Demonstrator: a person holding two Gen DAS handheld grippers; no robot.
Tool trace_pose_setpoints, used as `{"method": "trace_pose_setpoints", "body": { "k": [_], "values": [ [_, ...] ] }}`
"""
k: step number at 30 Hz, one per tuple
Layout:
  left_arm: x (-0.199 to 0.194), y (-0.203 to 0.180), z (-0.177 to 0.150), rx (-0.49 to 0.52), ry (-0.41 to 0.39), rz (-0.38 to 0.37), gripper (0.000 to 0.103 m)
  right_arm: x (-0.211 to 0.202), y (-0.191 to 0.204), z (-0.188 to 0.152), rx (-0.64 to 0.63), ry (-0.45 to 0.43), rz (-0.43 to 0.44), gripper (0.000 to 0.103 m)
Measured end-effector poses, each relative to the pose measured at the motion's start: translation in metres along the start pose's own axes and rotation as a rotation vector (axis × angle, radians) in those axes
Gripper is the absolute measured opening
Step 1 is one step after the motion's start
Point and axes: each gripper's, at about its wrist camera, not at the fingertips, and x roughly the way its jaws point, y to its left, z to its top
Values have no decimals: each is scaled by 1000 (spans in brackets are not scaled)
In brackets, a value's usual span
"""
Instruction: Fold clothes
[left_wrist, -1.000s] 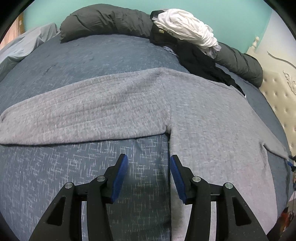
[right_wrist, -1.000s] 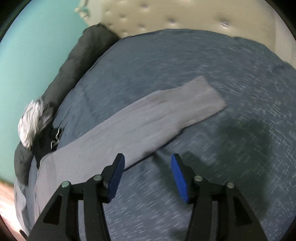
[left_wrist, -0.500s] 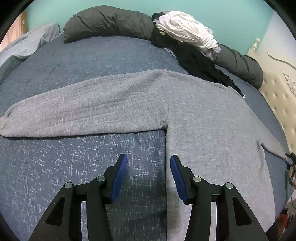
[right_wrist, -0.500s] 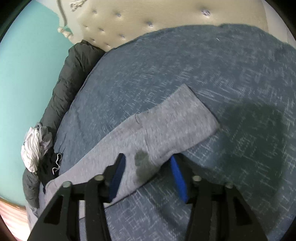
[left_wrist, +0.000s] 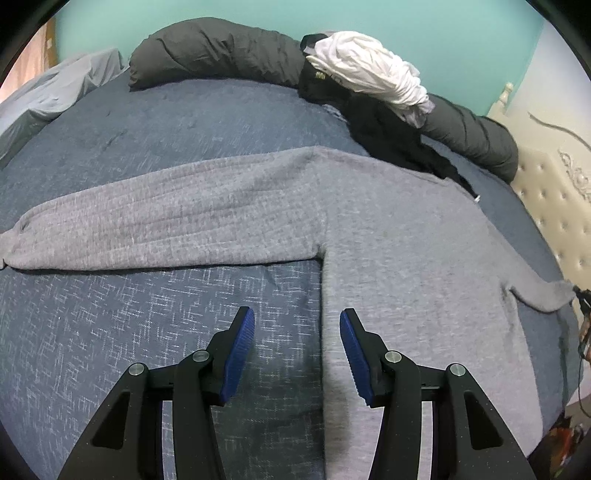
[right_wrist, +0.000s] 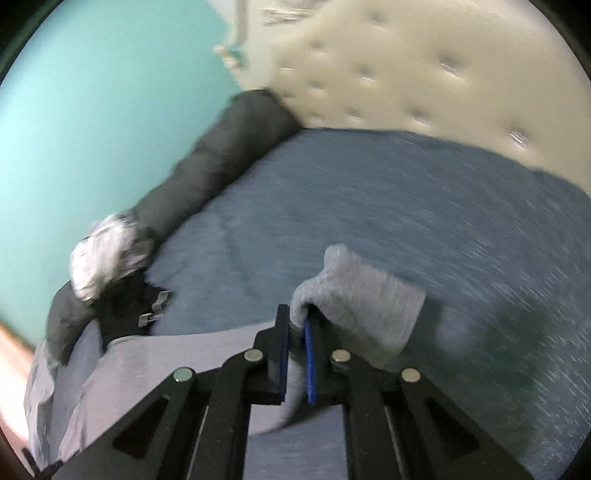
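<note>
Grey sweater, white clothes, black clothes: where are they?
grey sweater (left_wrist: 406, 236): left wrist view, middle of its body.
white clothes (left_wrist: 369, 70): left wrist view, top of the bundle.
black clothes (left_wrist: 388, 136): left wrist view, middle of the heap.

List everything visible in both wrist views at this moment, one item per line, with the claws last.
Grey sweater: one, light grey, spread flat on the bed, one sleeve stretched out to the side.
Sleeve end: one, light grey, lifted off the cover.
Bed cover: one, flecked blue.
Bolster: one, dark grey, along the teal wall.
Clothes pile: white garment on black ones, against the bolster.
Headboard: one, cream, tufted.
Left claw: black with blue pads, open, empty, over the sweater's side edge.
Right claw: just closed, pinching the sleeve end.
</note>
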Motion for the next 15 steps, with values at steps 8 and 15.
{"method": "trace_pose_setpoints", "body": {
  "k": [8, 15],
  "values": [
    [-30, -13, 0, -8, -23, -101, 52, -5, 128, 7, -118, 44, 229, 7],
    [-52, -34, -5, 4, -50, -167, 52, -8, 259, -47, -291, 161, 415, 6]
  ]
}}
